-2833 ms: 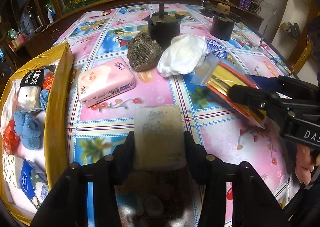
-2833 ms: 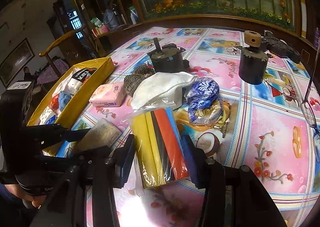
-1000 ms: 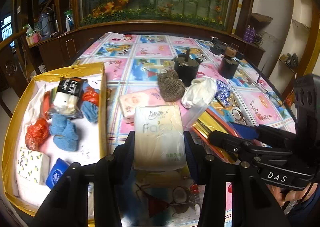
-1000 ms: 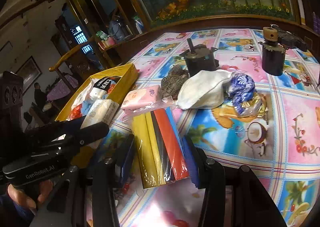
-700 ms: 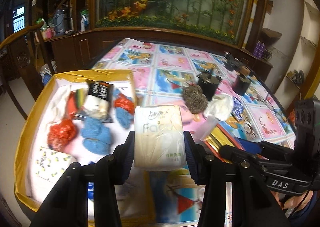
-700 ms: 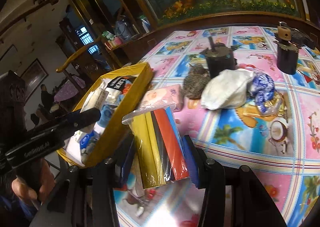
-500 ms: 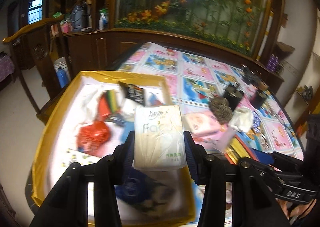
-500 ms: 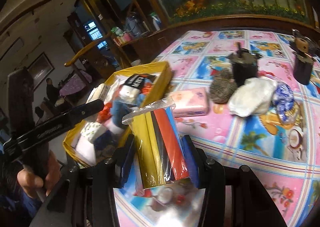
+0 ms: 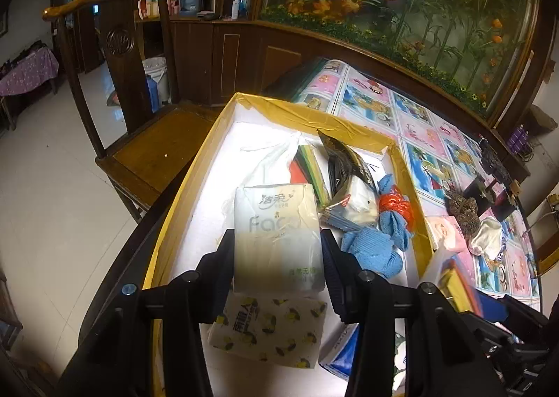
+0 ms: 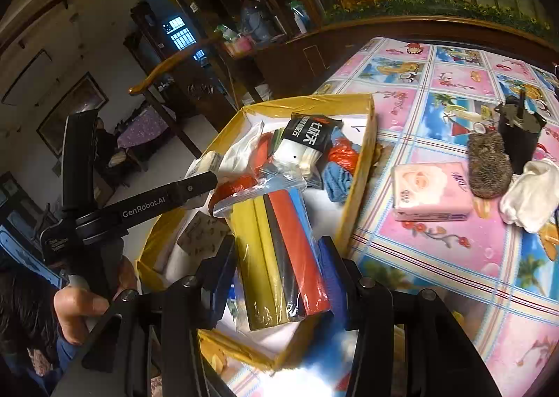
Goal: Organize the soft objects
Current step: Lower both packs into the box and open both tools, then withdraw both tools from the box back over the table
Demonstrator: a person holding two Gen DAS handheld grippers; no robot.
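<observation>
My left gripper (image 9: 277,250) is shut on a white tissue pack (image 9: 277,238) and holds it above the yellow-rimmed box (image 9: 314,117). My right gripper (image 10: 277,257) is shut on a clear bag of coloured cloths (image 10: 279,250), yellow, black, red and blue, held over the box's near end (image 10: 356,201). Inside the box lie blue socks (image 9: 374,246), a red bundle (image 9: 396,203), a black-labelled pack (image 10: 305,149) and a lemon-print tissue pack (image 9: 269,330). The left gripper also shows in the right wrist view (image 10: 195,187).
On the patterned tablecloth (image 10: 454,82) to the right of the box lie a pink tissue pack (image 10: 431,192), a brown knitted hat (image 10: 487,166), a white cloth (image 10: 534,194) and a black cylinder (image 10: 520,138). A wooden chair (image 9: 146,145) stands left of the box.
Both grippers have moved left from over the table to above the box, each still holding its item. The left gripper now sits further over the box's left part.
</observation>
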